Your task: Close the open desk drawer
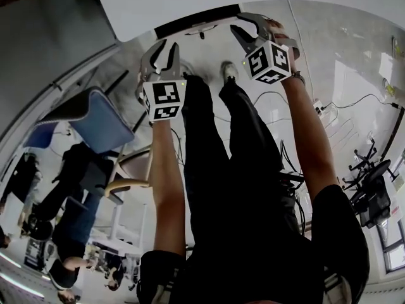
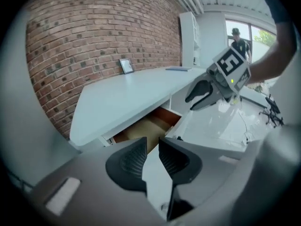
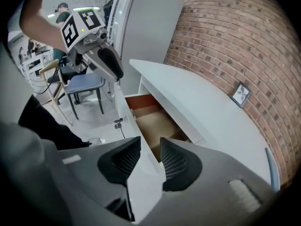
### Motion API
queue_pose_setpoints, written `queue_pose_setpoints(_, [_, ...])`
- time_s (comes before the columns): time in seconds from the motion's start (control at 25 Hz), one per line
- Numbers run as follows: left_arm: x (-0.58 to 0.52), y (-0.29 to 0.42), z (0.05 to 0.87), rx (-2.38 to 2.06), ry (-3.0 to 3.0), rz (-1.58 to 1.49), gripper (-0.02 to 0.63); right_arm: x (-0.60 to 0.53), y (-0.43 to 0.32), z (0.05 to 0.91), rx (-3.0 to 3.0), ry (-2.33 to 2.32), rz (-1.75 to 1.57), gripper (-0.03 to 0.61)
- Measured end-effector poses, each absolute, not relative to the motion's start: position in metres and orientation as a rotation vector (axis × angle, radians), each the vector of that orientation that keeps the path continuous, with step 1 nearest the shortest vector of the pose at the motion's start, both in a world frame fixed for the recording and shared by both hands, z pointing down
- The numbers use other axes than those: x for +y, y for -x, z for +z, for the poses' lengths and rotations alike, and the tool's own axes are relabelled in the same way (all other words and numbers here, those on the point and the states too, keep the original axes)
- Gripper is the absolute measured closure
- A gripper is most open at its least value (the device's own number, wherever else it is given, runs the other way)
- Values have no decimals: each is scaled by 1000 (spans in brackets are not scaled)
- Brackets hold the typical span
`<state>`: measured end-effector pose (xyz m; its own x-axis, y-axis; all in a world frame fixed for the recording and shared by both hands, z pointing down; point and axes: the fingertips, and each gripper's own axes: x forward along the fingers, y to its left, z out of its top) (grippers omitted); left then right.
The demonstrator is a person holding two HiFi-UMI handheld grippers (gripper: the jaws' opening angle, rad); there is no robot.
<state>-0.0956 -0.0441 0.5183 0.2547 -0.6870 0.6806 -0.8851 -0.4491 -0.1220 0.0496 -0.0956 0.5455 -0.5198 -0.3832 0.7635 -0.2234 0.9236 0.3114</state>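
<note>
- The drawer [image 3: 157, 124] is standing open under the desk [image 3: 207, 102]; a push at one end could be skewing and jamming it.
- Left gripper [image 2: 151, 145] and right gripper [image 3: 149, 145] are hovering near the drawer's front, fingers narrowly apart, holding nothing.
- A chair [image 3: 84, 86] and a floor cable [image 3: 120, 124] are sitting clear of the drawer's path.

We see a small picture frame [image 3: 240, 94] at the desk's [image 3: 207, 108] back edge, against the brick wall [image 3: 235, 36]; a blue chair [image 3: 84, 83] stands on the floor [image 3: 94, 124].

Your right gripper [image 3: 149, 142] stood with jaws apart, gripping nothing; the open drawer [image 3: 157, 124] lay just beyond, at twelve o'clock.
</note>
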Motion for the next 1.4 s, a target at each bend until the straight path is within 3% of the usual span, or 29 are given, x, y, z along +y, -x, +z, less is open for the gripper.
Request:
queue_pose_setpoints(0.24, [-31, 91, 454, -1571, -2219, 613, 595, -82, -55, 518, -2232, -585, -76, 447])
queue_pose_setpoints(0.72, [-31, 88, 384, -1550, -2383, 367, 595, -55, -51, 506, -2424, -973, 500, 462])
queue_pose_setpoints(1.4, [-24, 88, 410, -1444, -2430, 261, 597, -40, -44, 633, -2375, -1571, 1793, 462])
